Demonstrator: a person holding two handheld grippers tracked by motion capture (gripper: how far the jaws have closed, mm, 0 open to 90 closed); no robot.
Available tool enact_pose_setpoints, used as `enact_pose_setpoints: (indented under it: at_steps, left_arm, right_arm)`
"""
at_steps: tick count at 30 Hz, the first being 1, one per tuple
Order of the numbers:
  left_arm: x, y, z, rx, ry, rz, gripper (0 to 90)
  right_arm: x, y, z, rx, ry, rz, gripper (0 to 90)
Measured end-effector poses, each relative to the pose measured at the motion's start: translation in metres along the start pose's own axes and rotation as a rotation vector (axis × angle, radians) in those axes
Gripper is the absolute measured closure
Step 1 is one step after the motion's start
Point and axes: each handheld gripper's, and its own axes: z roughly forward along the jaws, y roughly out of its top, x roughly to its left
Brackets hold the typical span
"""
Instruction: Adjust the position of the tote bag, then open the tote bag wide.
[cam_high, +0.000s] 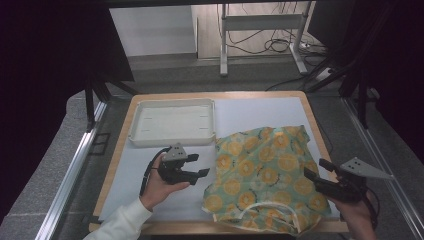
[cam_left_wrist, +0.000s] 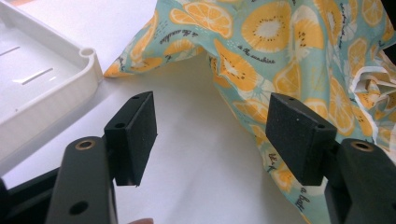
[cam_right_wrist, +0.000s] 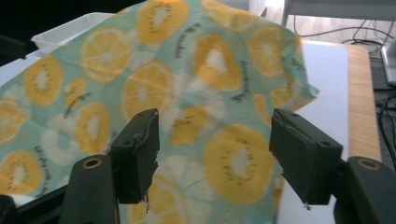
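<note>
A teal cloth printed with orange slices (cam_high: 265, 175) lies rumpled on the right half of the white table mat (cam_high: 135, 170); its white-trimmed edge is bunched near the front. My left gripper (cam_high: 197, 165) hovers just left of the cloth, jaws wide open and empty. In the left gripper view the cloth (cam_left_wrist: 289, 60) lies ahead and to the right, beyond the left gripper (cam_left_wrist: 217, 135). My right gripper (cam_high: 316, 170) sits at the cloth's right edge, open. Its own view shows the right gripper (cam_right_wrist: 219, 158) apart above the cloth (cam_right_wrist: 187, 88), not pressing it.
A white shallow tray (cam_high: 172, 122) stands empty at the back left of the mat, also seen as the tray (cam_left_wrist: 42, 88) close to my left jaw. The wooden table edge (cam_right_wrist: 362, 107) runs along the right. Desk legs and cables lie beyond the table.
</note>
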Motion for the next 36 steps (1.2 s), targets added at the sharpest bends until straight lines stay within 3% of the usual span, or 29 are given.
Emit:
enact_pose_setpoints:
  at_steps: [7, 17, 27, 36]
  left_arm:
    - [-0.008, -0.002, -0.004, 0.004, -0.007, 0.028, 33.4]
    - [-0.014, -0.001, -0.004, -0.004, -0.037, 0.022, 32.0]
    - [-0.024, 0.000, -0.001, 0.005, -0.069, 0.039, 31.9]
    - [-0.038, -0.002, 0.005, 0.027, -0.106, 0.071, 30.9]
  right_arm:
    - [0.011, -0.008, -0.001, 0.019, 0.010, -0.023, 28.9]
    - [0.019, -0.015, -0.009, 0.026, 0.011, -0.026, 27.8]
    - [0.019, -0.027, -0.017, 0.043, 0.011, -0.010, 27.2]
    - [0.018, -0.037, -0.009, 0.091, 0.012, -0.008, 27.2]
